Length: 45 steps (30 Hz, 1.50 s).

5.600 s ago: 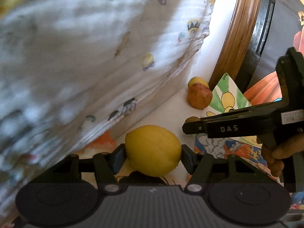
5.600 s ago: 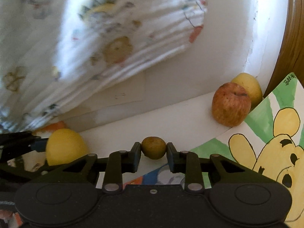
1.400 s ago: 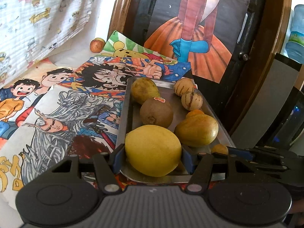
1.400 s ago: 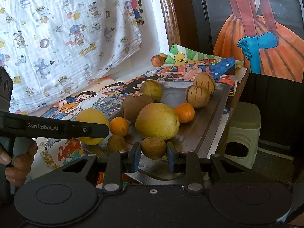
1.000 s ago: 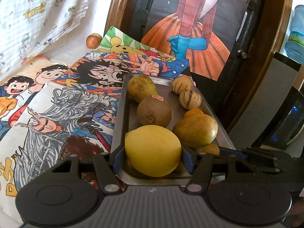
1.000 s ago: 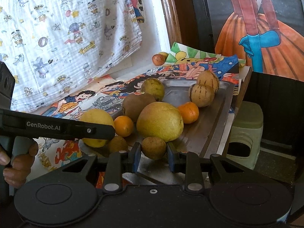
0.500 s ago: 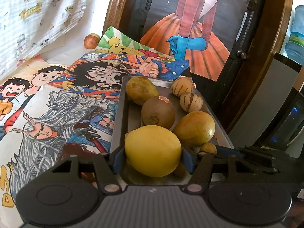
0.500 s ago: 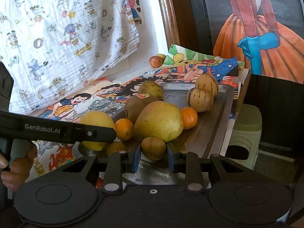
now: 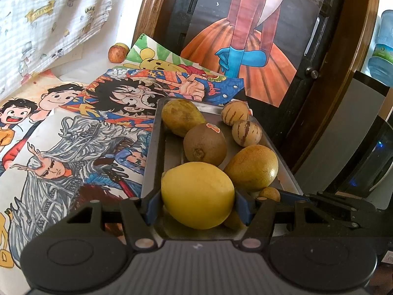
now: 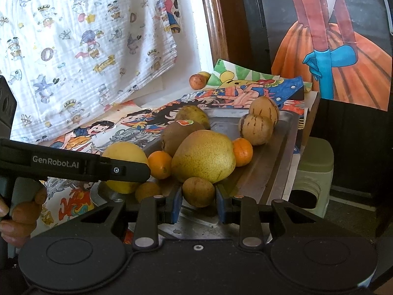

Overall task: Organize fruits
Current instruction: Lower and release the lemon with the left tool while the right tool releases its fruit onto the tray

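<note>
Left gripper (image 9: 198, 207) — jaws closed on a large yellow lemon (image 9: 197, 194), blue pads pressed to both its sides, held over the near end of the metal tray (image 9: 150, 162). In the right wrist view the same lemon (image 10: 124, 169) shows behind the left gripper's black arm, at the tray's near left corner; a hand (image 10: 22, 209) grips the handle below.

Right gripper (image 10: 198, 202) — jaws closed on a small brown round fruit (image 10: 198, 191), held low over the tray's near edge, just in front of the big pear.

Tray contents, near to far:
- small tan fruit (image 10: 147, 191), just beside the lemon, partly hidden by the left gripper;
- orange citrus (image 10: 160, 164), touching the big pear's left side;
- big yellow-green speckled pear (image 10: 202, 158), mid-tray;
- second orange citrus (image 10: 242, 152), against the pear's right side;
- brown kiwi (image 9: 205, 144) with a red sticker, behind the pear;
- two striped tan fruits (image 9: 246, 132) (image 9: 235, 116), touching each other at the far right;
- dull green-yellow pear (image 9: 180, 118) at the far left corner.

Table (image 9: 81, 64): covered with coloured cartoon drawings (image 9: 73, 132), the tray lying on them (its right edge near the table's edge). Far corner: a reddish apple (image 9: 115, 54) with a yellow fruit (image 9: 123, 46) touching behind it, well apart from the tray.

Backdrop: printed white cloth (image 10: 73, 39), a painting of an orange dress (image 9: 245, 49).
</note>
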Motion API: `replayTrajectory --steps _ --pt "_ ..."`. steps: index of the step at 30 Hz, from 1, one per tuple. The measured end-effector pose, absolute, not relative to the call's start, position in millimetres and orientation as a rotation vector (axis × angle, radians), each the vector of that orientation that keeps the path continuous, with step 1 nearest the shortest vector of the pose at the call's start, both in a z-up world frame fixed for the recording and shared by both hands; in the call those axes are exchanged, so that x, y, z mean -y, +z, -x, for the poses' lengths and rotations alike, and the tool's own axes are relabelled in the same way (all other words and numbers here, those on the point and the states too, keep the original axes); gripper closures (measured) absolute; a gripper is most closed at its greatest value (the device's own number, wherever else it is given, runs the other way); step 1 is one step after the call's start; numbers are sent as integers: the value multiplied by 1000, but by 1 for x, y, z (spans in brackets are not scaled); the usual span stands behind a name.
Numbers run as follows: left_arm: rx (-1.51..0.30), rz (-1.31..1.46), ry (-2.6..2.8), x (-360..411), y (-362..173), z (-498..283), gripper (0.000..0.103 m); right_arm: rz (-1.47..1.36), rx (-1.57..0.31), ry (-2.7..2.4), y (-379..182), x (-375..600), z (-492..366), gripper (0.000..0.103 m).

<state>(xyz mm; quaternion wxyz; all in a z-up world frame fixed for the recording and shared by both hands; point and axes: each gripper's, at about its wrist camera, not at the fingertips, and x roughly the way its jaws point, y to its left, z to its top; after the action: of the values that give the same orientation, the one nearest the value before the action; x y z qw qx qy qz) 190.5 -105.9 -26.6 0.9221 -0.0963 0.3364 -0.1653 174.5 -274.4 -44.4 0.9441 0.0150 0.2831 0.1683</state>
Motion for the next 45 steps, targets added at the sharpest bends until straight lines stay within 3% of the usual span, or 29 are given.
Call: replayTrajectory --steps 20,29,45 --pt "-691 221 -338 105 -25 -181 37 -41 -575 338 -44 277 -170 69" --pt "-657 220 -326 100 -17 -172 26 -54 -573 326 -43 280 -162 68" --pt "-593 226 -275 88 -8 -150 11 -92 -555 287 -34 278 -146 46"
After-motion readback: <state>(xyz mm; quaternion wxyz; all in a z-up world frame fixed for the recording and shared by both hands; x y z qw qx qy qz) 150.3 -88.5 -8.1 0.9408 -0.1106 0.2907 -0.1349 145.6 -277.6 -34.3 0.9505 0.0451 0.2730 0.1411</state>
